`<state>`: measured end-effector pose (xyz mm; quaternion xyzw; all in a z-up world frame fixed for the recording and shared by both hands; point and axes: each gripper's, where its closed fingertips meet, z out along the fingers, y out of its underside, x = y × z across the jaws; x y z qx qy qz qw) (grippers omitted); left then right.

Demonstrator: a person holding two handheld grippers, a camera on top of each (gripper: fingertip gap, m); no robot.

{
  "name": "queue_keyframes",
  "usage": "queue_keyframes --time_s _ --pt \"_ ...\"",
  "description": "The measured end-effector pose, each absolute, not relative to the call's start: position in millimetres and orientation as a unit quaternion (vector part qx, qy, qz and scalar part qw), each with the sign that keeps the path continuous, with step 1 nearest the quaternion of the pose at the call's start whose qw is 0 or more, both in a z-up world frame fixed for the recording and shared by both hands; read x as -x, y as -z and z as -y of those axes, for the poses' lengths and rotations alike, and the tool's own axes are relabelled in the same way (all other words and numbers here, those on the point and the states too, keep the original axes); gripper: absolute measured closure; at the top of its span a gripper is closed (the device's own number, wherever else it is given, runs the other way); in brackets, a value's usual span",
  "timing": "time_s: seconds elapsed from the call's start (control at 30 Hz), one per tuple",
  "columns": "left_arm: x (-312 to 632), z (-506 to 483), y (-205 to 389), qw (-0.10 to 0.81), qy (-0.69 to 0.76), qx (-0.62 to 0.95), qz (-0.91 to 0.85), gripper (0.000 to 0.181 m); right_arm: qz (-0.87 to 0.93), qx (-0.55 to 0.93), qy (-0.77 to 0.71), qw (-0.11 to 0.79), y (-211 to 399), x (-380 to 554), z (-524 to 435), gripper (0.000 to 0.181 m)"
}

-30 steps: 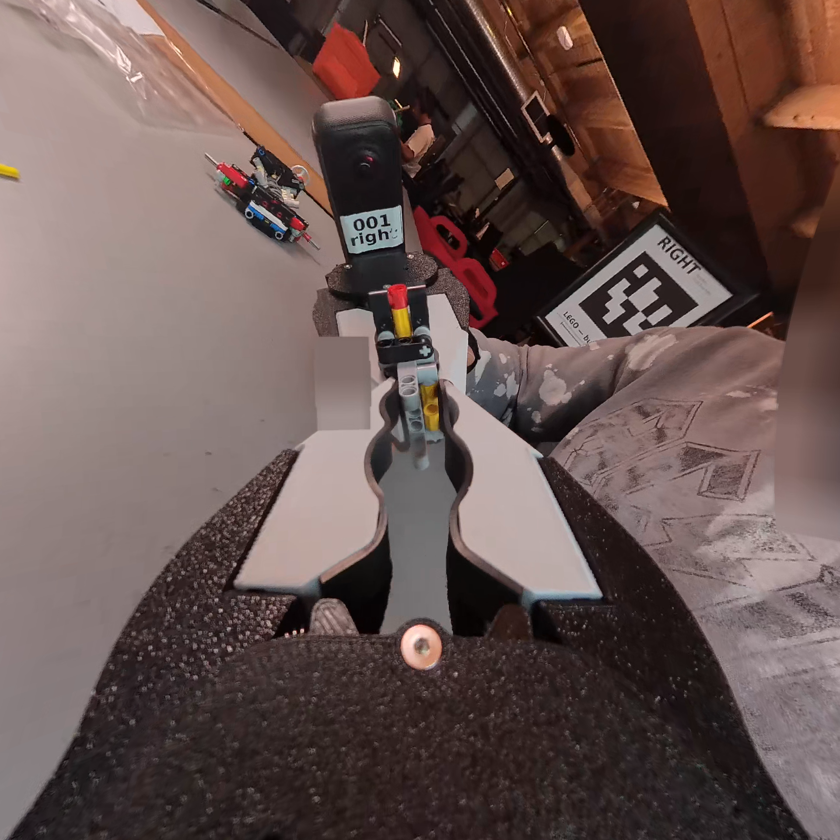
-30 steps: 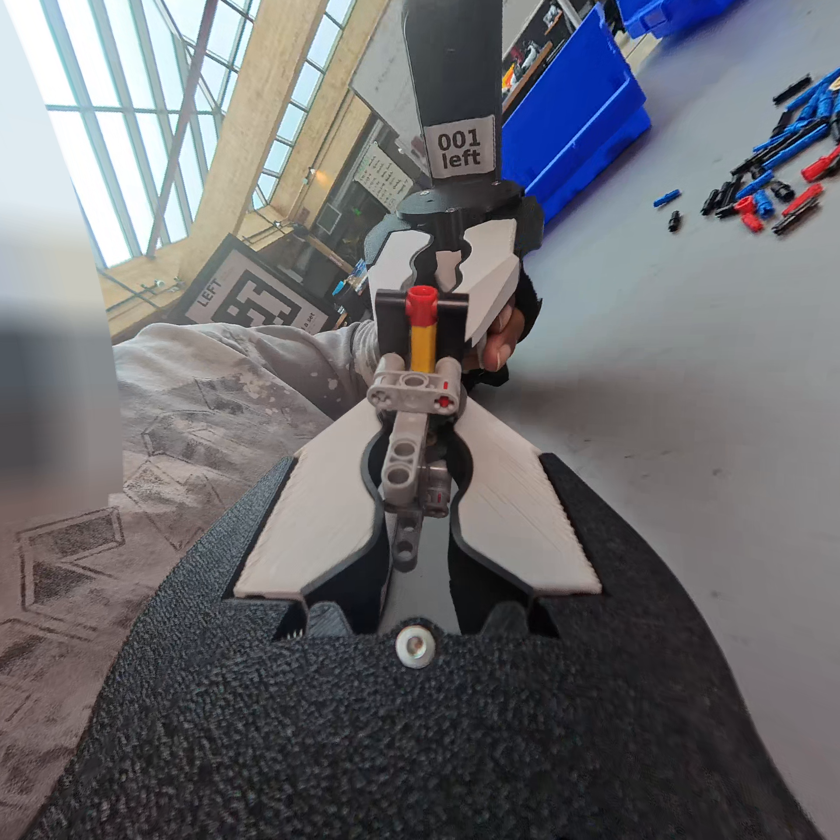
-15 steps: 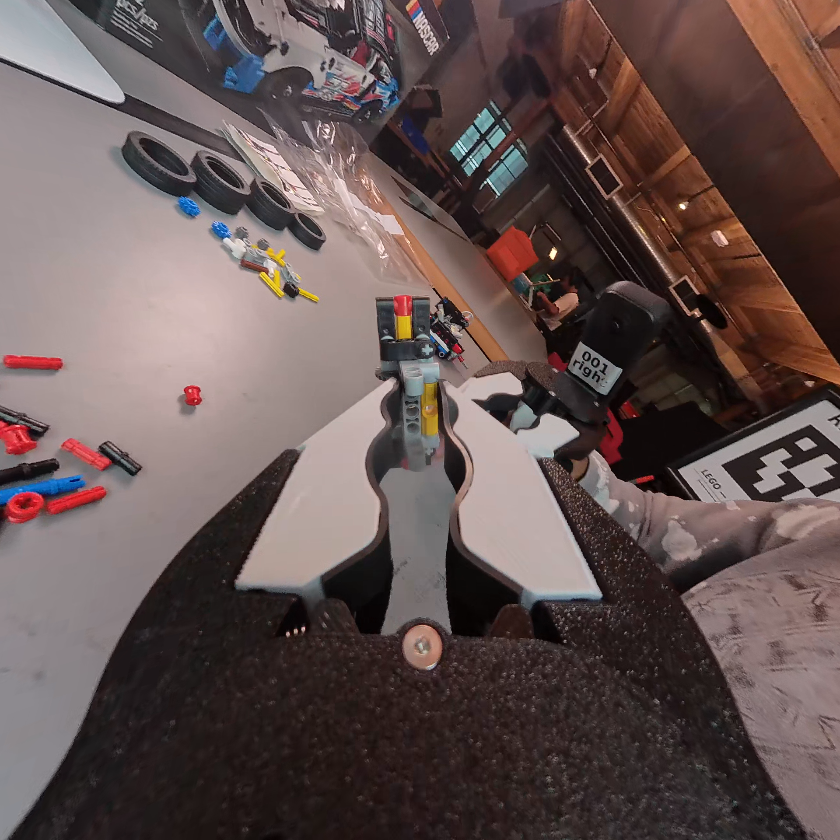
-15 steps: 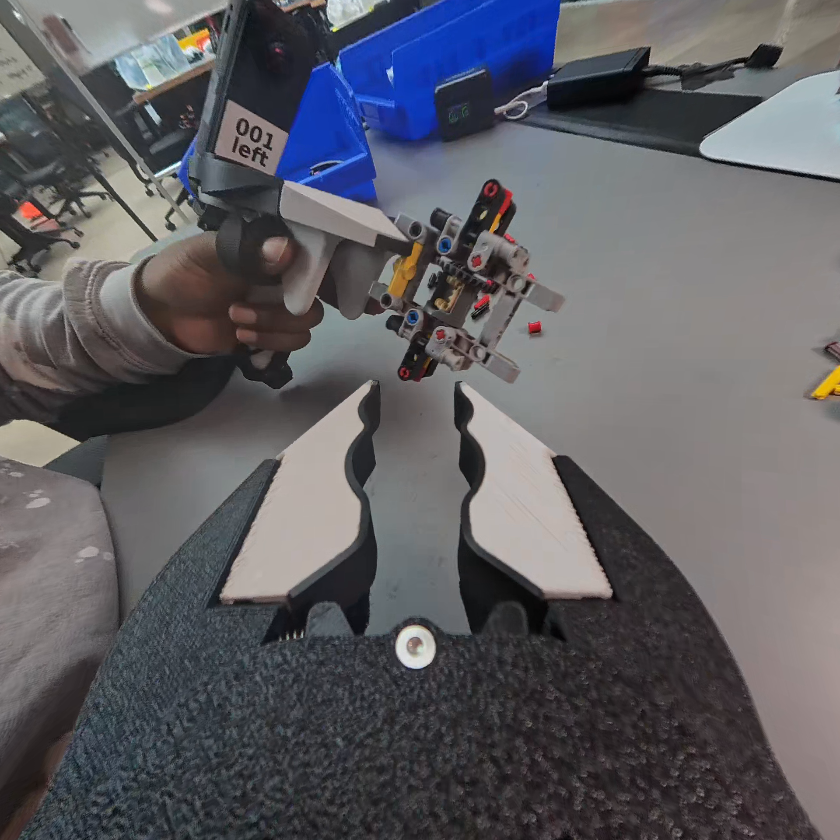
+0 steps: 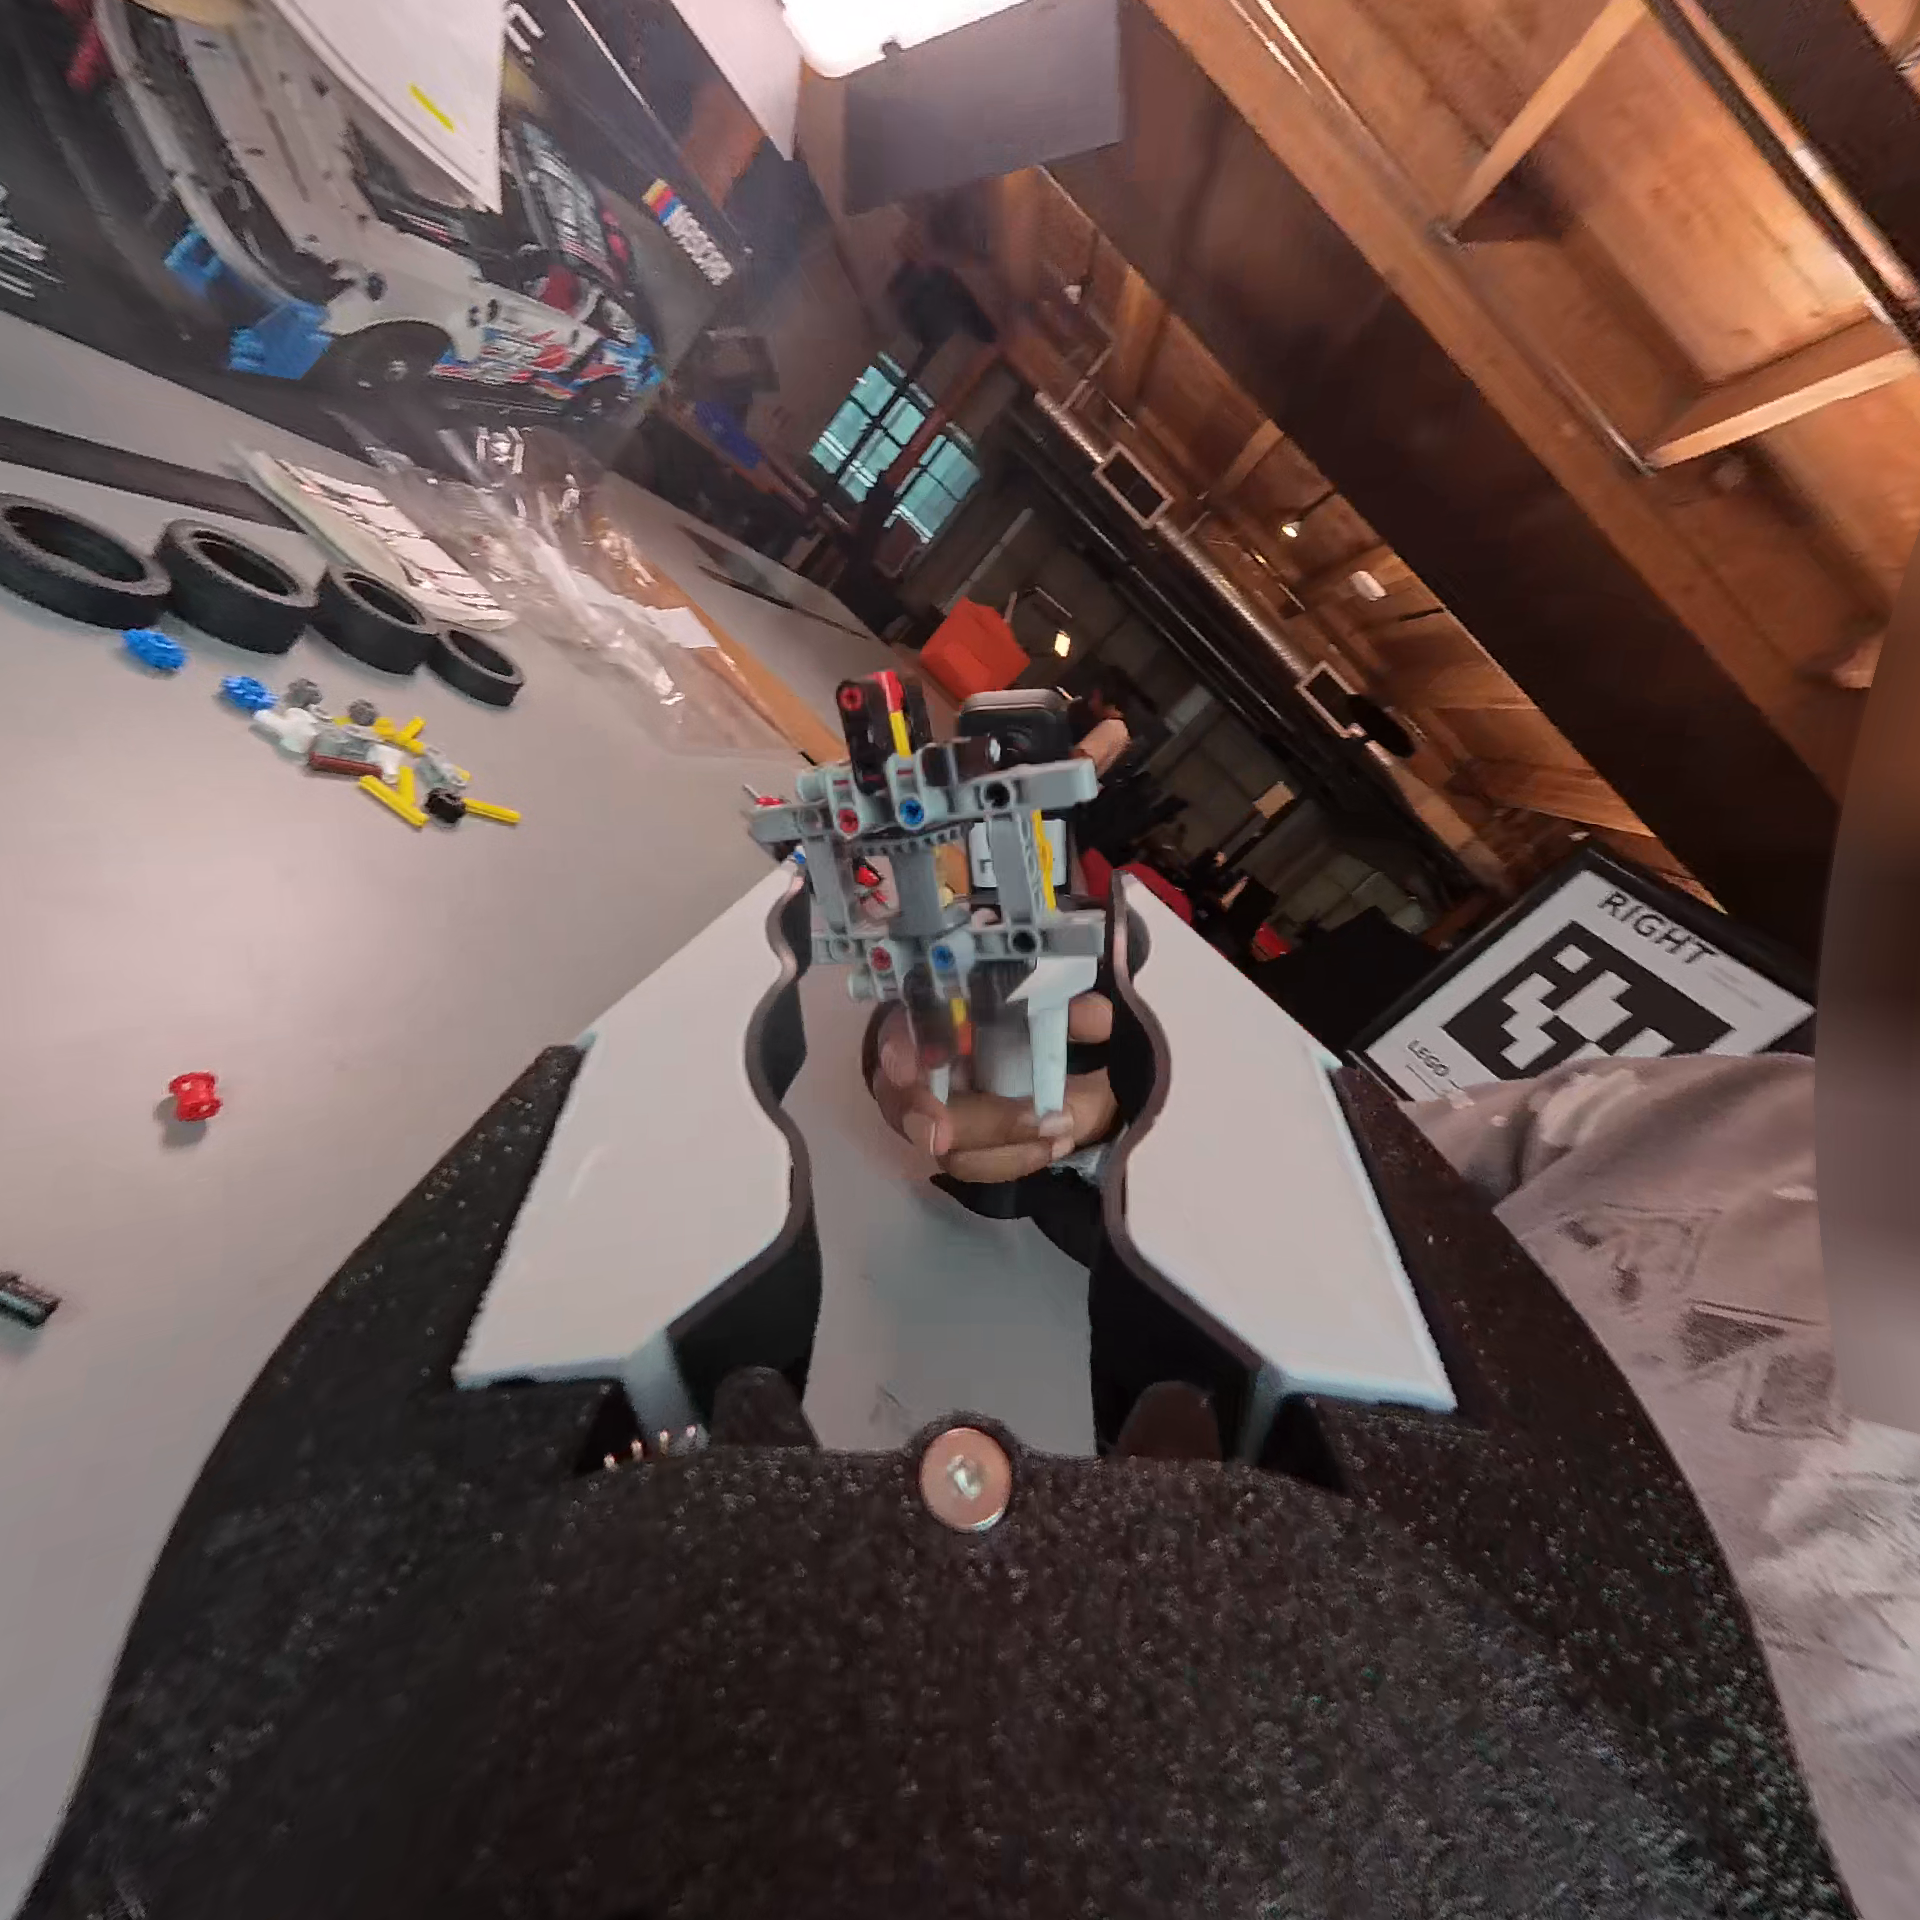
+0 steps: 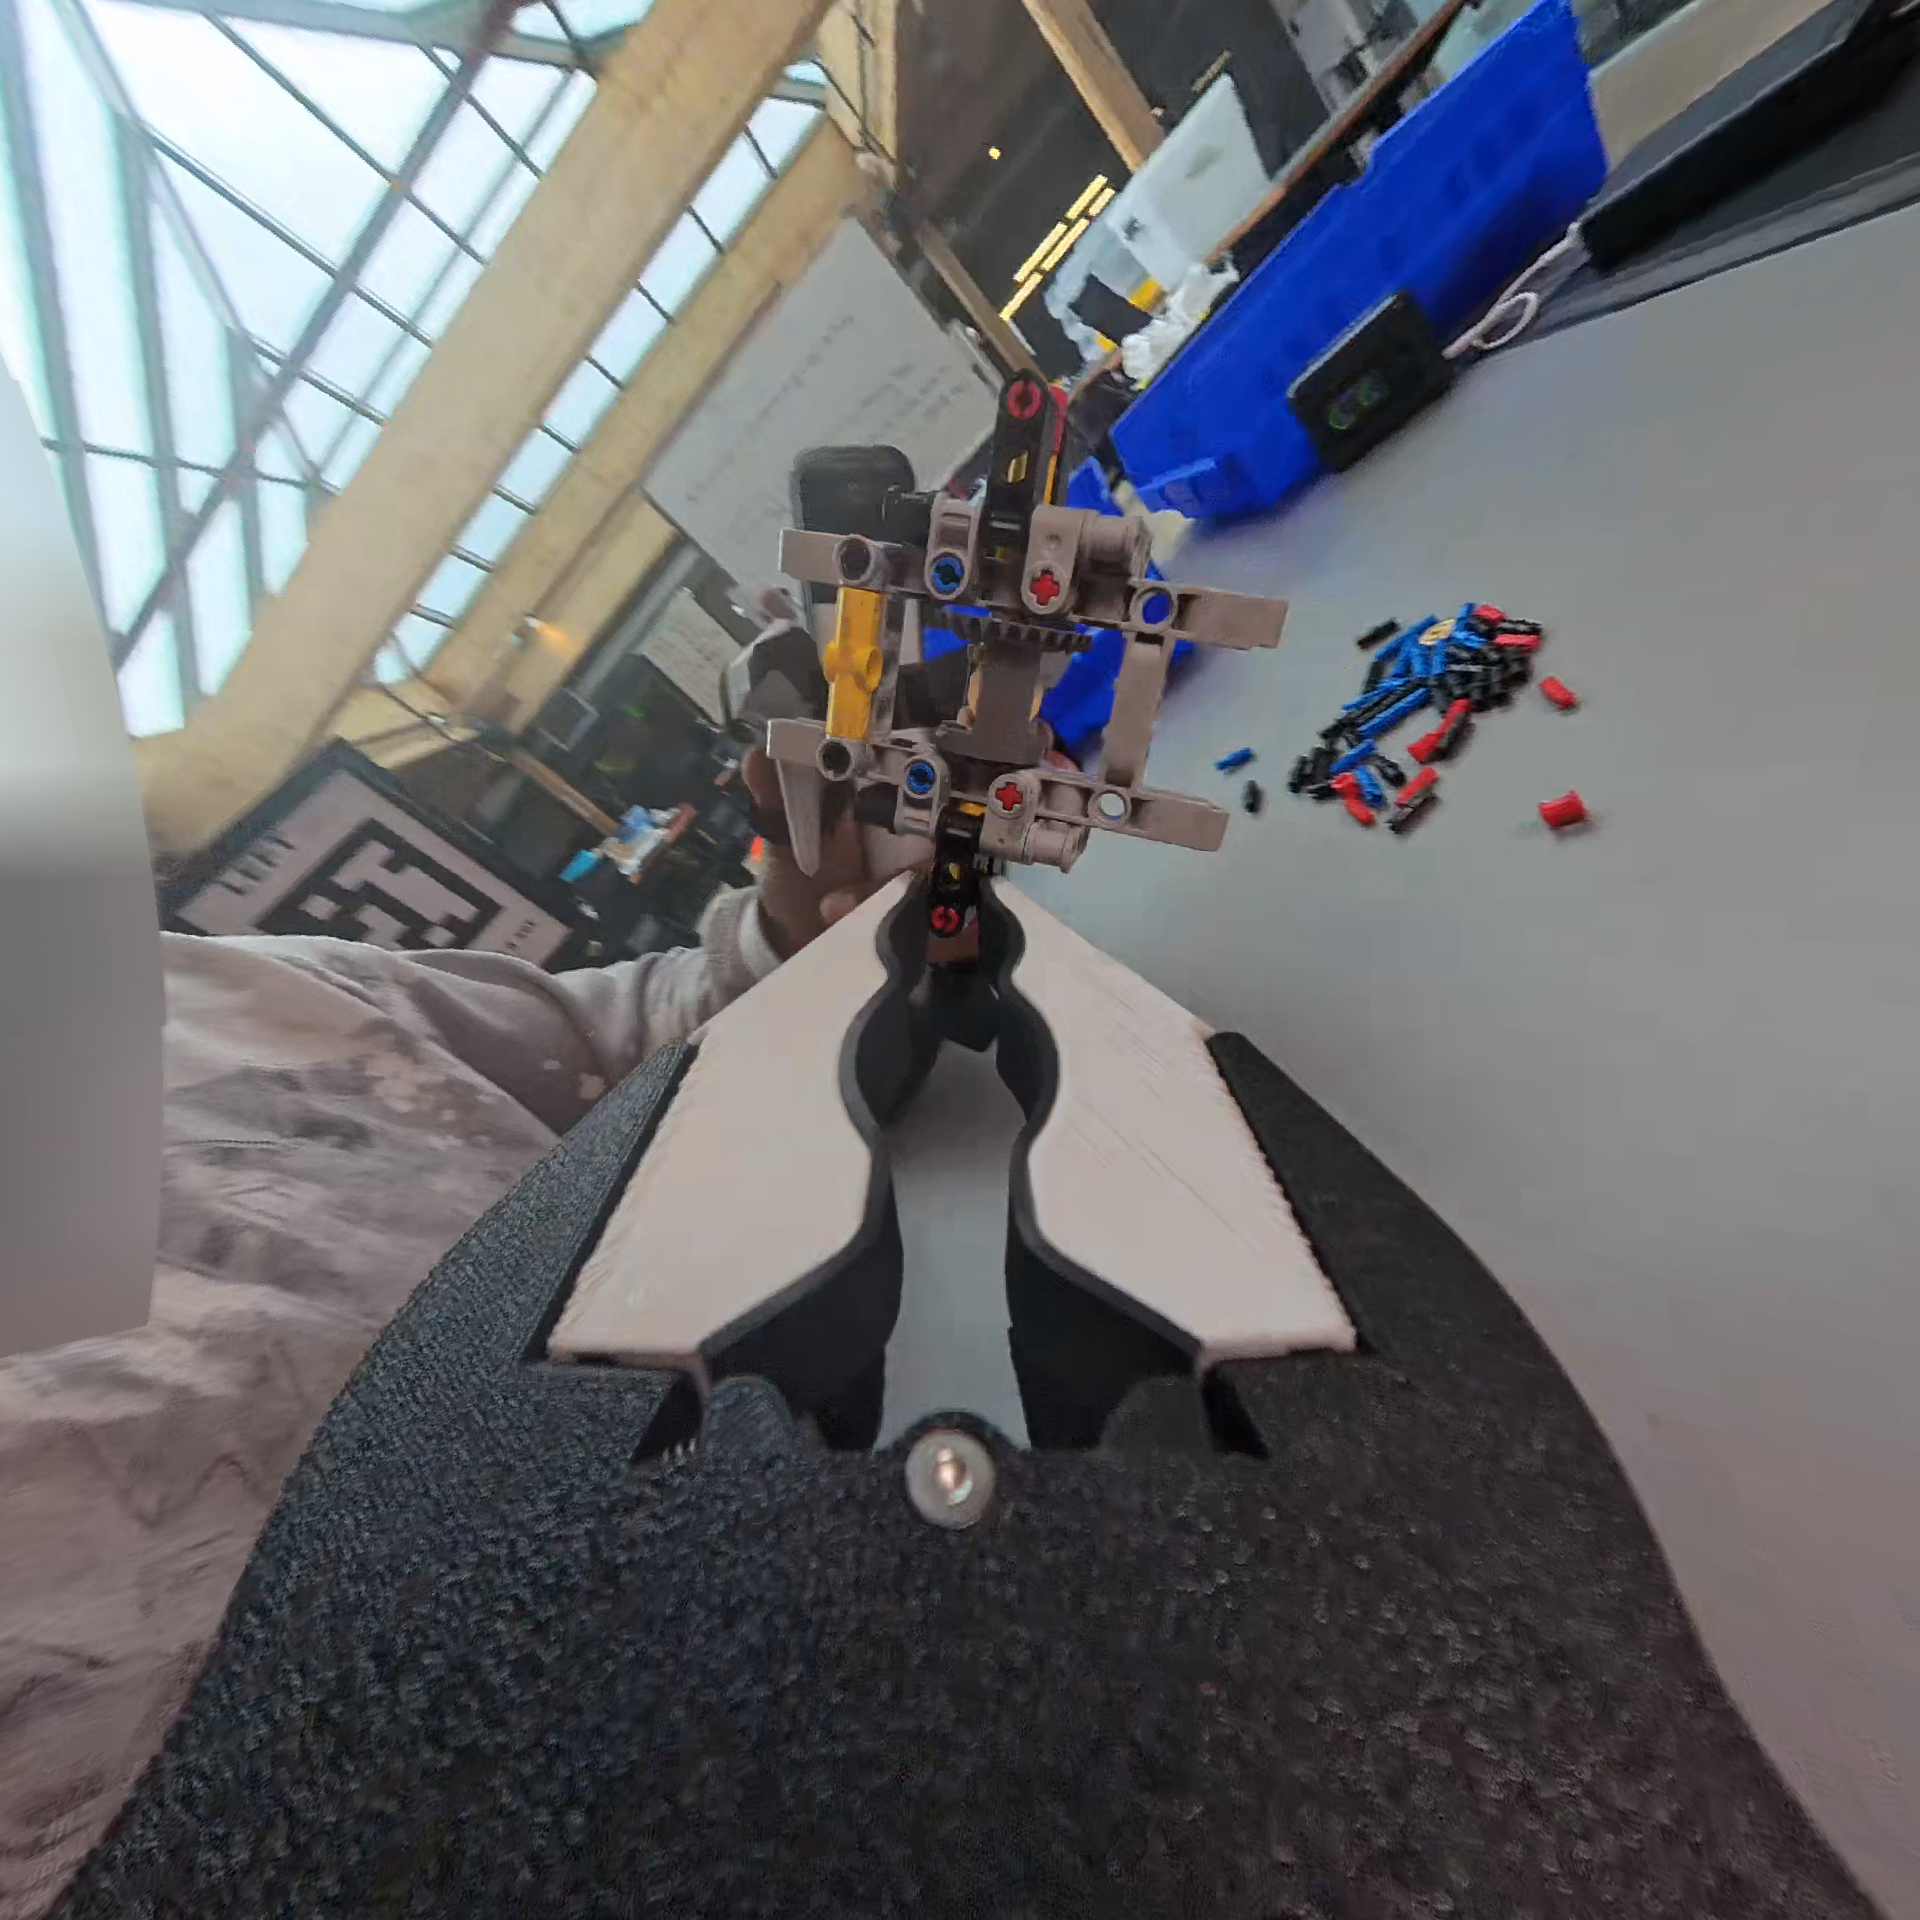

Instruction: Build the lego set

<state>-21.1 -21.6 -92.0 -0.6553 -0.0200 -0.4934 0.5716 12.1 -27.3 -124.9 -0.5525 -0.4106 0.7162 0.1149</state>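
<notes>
Grey lego frame in right claw, above table.

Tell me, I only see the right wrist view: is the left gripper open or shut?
Observer: Open. The left wrist view shows the left gripper with its jaws spread wide and the assembly at their tips. I cannot tell if they touch.
Operator: Any wheels out on that side?
Observer: Yes, four black tyres lie in a row on the table, at the far left of that view.
Operator: Any loose yellow parts?
Observer: Yes, a small cluster with yellow pins lies just beside the tyres.
</notes>
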Motion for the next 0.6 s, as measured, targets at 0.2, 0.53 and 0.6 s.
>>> queue_keyframes --time_s 0.2,0.53,0.6 --pt "-21.6 43.2 105.8 0.451 0.600 0.659 -0.047 0.143 0.376 0.503 -0.778 0.032 106.3 -22.4 40.8 0.175" --pt "-33.6 47.2 113.3 0.454 0.569 0.681 -0.084 0.169 0.446 0.489 -0.744 0.091 110.9 -25.7 50.4 0.175" --pt "-34.2 49.3 111.2 0.463 0.556 0.683 -0.101 0.170 0.454 0.481 -0.742 0.108 108.5 -26.3 52.5 0.175"
